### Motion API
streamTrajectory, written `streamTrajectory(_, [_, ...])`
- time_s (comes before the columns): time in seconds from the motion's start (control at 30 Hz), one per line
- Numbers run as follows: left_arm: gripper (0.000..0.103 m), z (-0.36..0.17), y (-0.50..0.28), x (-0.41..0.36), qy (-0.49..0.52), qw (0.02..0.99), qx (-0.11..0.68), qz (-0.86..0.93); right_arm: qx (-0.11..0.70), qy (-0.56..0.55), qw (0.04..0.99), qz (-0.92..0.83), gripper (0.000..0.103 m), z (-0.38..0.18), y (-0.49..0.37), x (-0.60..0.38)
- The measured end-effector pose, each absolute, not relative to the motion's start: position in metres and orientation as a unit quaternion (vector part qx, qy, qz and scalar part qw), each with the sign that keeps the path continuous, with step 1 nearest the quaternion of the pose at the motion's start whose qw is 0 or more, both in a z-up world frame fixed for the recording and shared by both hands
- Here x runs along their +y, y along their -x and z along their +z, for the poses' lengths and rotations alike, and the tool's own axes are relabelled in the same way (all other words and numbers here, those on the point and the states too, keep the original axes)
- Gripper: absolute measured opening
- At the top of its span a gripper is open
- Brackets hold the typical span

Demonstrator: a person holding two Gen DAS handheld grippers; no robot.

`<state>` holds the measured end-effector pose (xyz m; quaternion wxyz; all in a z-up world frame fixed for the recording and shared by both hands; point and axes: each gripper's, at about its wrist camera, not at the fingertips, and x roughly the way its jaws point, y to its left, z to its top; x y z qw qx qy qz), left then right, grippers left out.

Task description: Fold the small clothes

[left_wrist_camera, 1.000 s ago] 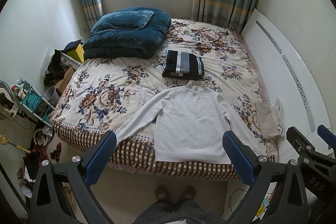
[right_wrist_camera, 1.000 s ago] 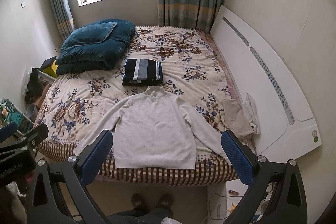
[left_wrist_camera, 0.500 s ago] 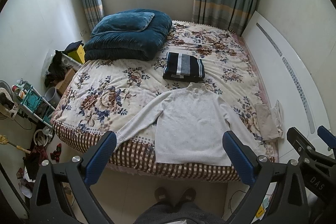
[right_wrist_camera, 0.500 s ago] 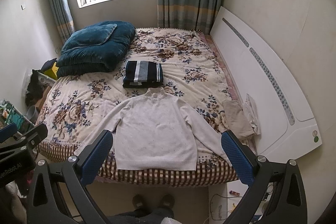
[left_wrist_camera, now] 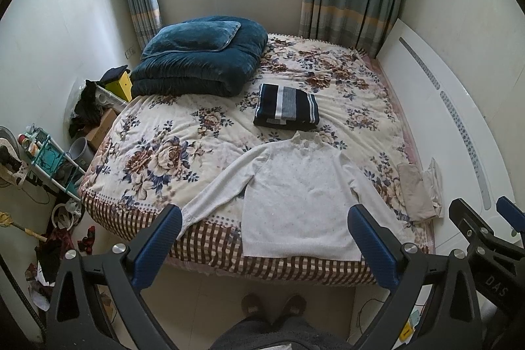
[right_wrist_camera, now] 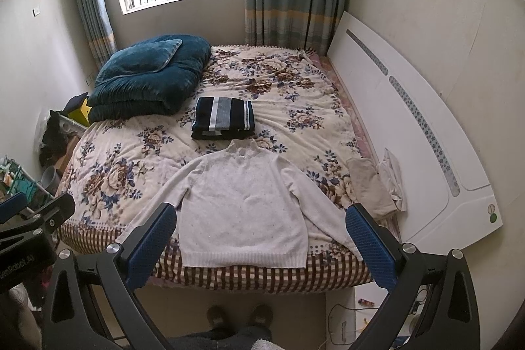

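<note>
The white sweater (left_wrist_camera: 300, 195) lies flat, face up, at the foot edge of the bed (left_wrist_camera: 164, 153), just in front of the striped folded garment (left_wrist_camera: 286, 108). The left gripper (left_wrist_camera: 264, 233) hangs above, fingers spread and empty; likewise the right gripper (right_wrist_camera: 259, 230). I'd take the left sleeve (left_wrist_camera: 220, 186) at its cuff first and lay it across the chest, smooth.
</note>
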<state>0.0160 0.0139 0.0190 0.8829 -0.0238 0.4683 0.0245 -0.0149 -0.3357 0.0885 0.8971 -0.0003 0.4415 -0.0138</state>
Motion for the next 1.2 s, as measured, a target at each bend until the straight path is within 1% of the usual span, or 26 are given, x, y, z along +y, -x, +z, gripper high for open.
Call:
streamTrajectory(0.5, [0.103, 0.022, -0.022, 0.013, 0.024, 0.884, 0.466, 0.024, 0.44, 0.0, 0.898, -0.015, 0.103, 0.093, 0.012, -0.333])
streamTrajectory(0.63, [0.103, 0.026, -0.051, 0.011, 0.016, 0.886, 0.462, 0.029, 0.444, -0.007, 0.895, -0.024, 0.103, 0.097, -0.002, -0.333])
streamTrajectory(0.77, [0.103, 0.0, -0.082, 0.013, -0.004, 0.889, 0.456, 0.041, 0.459, -0.045, 0.887, -0.038, 0.103, 0.079, -0.028, -0.348])
streamTrajectory(0.87, [0.103, -0.037, -0.112, 0.012, -0.019, 0.889, 0.454, 0.049, 0.471, -0.077, 0.875, -0.083, 0.103, 0.04, -0.05, -0.38])
streamTrajectory(0.93, [0.103, -0.071, -0.14, 0.008, -0.031, 0.884, 0.463, 0.047, 0.483, -0.101, 0.86, -0.131, 0.103, 0.006, -0.063, -0.413])
streamTrajectory(0.97, [0.103, -0.085, -0.142, 0.008, -0.034, 0.883, 0.466, 0.048, 0.49, -0.117, 0.85, -0.157, 0.103, -0.013, -0.07, -0.434])
streamTrajectory(1.1, [0.103, -0.158, -0.181, -0.009, -0.056, 0.863, 0.499, 0.048, 0.521, -0.178, 0.798, -0.243, 0.103, -0.099, -0.084, -0.521])
streamTrajectory(1.2, [0.103, -0.211, -0.21, -0.026, -0.075, 0.844, 0.527, 0.062, 0.542, -0.236, 0.753, -0.288, 0.103, -0.18, -0.096, -0.591])
